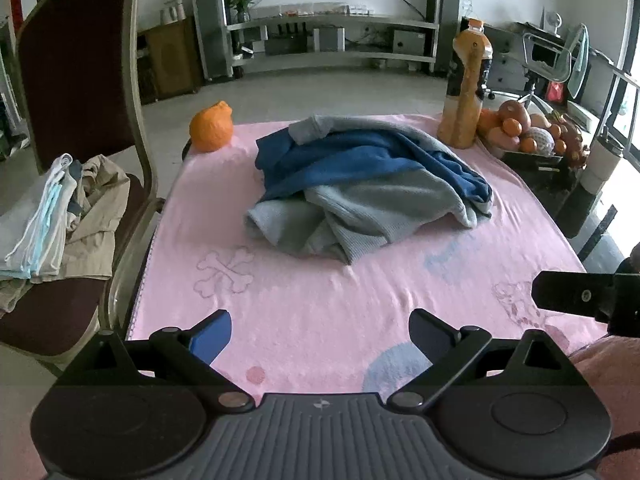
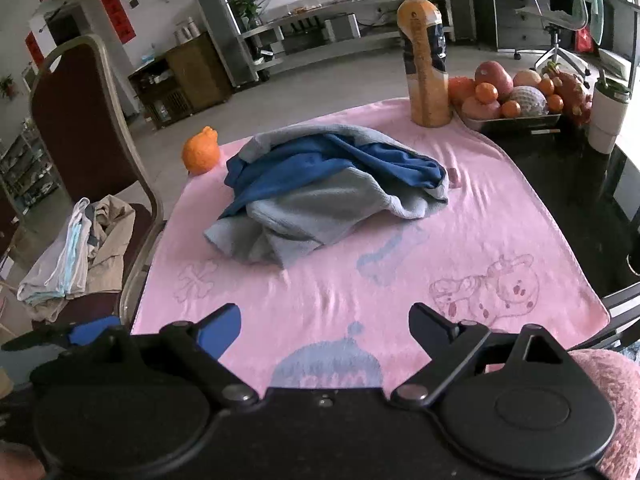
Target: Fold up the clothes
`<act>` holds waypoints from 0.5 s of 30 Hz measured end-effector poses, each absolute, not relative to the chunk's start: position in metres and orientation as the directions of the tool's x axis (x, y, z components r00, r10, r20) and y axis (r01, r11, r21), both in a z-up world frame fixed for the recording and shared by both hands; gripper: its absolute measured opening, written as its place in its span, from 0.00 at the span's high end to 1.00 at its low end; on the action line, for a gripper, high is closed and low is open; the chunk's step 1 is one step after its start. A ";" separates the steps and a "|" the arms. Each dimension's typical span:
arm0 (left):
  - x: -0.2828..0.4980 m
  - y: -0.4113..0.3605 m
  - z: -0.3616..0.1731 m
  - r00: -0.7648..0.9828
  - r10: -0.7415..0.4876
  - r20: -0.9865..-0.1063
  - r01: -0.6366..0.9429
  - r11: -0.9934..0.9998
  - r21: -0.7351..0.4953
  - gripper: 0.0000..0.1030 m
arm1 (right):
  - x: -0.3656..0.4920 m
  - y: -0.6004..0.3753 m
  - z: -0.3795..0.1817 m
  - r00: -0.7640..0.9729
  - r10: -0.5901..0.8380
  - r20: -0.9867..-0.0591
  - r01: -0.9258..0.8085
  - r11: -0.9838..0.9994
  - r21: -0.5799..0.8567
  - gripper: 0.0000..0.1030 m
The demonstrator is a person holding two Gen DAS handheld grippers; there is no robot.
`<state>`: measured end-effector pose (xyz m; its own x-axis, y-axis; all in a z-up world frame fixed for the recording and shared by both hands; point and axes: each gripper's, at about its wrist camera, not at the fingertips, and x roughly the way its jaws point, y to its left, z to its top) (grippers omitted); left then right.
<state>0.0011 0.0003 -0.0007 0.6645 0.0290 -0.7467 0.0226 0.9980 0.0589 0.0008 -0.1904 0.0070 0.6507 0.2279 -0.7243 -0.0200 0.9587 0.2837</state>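
Both hand-held grippers, left [image 1: 320, 334] and right [image 2: 325, 330], are wide and empty. The garment [image 1: 360, 184] lies crumpled mid-blanket [image 1: 304, 312], well short of the bottle [image 1: 466, 92]. Soft, light, floppy: pinch its grey near edge, not the bunched blue.
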 end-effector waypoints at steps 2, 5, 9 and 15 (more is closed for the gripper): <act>0.004 0.001 -0.003 0.657 0.018 -0.754 0.030 0.998 0.049 0.07 | 0.001 -0.190 0.007 0.651 0.232 -0.723 -0.019 0.957 0.289 0.10; 0.004 0.006 -0.002 0.663 0.011 -0.749 0.019 0.999 0.031 0.06 | 0.001 -0.188 0.006 0.650 0.229 -0.725 -0.020 0.958 0.285 0.09; 0.002 0.005 -0.005 0.660 0.013 -0.751 0.022 0.999 0.036 0.06 | 0.001 -0.185 0.003 0.644 0.228 -0.730 -0.023 0.960 0.279 0.03; 0.002 0.003 -0.006 0.656 0.011 -0.754 0.031 0.999 0.041 0.06 | 0.004 -0.186 0.001 0.634 0.229 -0.739 -0.021 0.960 0.279 0.03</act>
